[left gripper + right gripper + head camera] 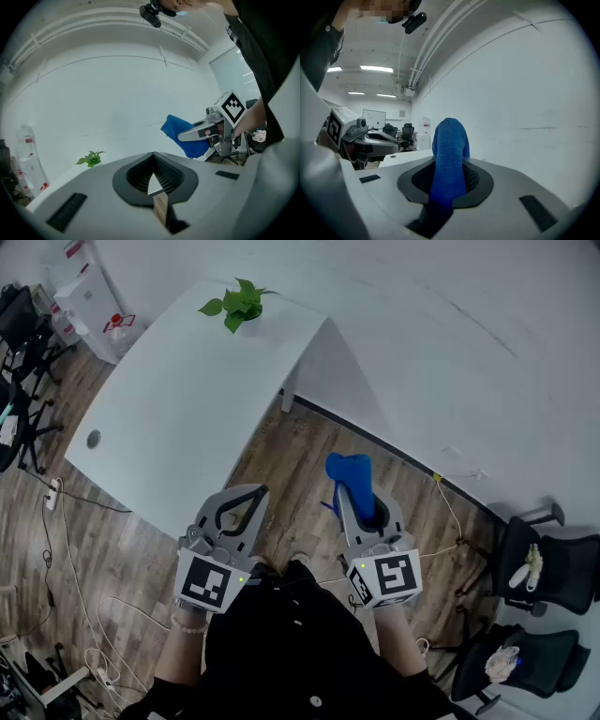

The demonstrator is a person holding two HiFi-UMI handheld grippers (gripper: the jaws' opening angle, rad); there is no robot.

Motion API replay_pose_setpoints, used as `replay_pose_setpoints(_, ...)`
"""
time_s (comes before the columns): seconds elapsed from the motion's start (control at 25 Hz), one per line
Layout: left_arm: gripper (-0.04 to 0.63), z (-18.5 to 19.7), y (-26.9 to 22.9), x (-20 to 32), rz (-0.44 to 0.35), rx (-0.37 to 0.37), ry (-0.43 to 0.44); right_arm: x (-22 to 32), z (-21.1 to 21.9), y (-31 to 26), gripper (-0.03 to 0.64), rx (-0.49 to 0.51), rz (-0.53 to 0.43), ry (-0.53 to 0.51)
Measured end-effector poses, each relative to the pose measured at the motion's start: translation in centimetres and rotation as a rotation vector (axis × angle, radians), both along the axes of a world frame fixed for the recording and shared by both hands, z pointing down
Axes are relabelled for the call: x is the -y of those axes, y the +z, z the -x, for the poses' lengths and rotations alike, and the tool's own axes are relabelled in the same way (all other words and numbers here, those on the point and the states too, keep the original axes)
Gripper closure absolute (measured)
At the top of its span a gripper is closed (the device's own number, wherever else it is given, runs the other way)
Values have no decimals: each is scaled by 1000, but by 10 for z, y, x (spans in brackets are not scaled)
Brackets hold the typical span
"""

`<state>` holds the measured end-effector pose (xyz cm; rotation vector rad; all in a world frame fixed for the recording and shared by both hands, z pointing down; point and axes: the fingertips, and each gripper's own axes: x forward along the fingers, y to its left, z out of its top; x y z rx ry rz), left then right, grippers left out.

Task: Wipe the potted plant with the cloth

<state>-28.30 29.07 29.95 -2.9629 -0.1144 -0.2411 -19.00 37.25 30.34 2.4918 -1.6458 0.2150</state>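
Head view: my left gripper (255,493) is closed, jaws together w/ nothing in them; my right gripper (349,491) pinches the blue cloth (347,467), which bulges past its tips; the potted plant (240,306) is well ahead of both, at the far end of the white table (178,409).
Left gripper view: jaws meet, empty; plant ahead & left of tips; cloth off to the right.
Right gripper view: cloth clamped betw. the jaws, standing up over them; left gripper off to the left.
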Motion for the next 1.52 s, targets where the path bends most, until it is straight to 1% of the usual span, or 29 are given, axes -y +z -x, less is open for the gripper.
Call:
replay_pose_setpoints(0.32, 583, -2, 2, -6, -15, 8, 2, -5, 1, 0, 518, 2, -3, -8)
replay_pose_setpoints(0.48, 583, -4, 1, -10, -8, 8, -5, -9, 0, -1, 518, 8, -10, -12)
replay_pose_setpoints(0.68, 583, -7, 1, -16, -14, 9, -15, -20, -11, -4, 517, 60, -62, 17)
replay_pose_setpoints(0.84, 581, -9, -3, -23, -8, 3, -33, -30, -20, 1, 517, 88, -57, 29)
replay_pose_setpoints(1.04, 583, -12, -6, -33, -19, 1, -53, -36, -23, 3, 517, 97, -56, 0)
replay_pose_setpoints(1.2, 583, -16, -12, -44, -21, -14, -68, -42, -27, 2, 517, 93, -57, -24)
replay_pose_setpoints(1.52, 583, -21, -13, -71, -22, -14, -105, -66, -31, 7, 517, 96, -52, -76)
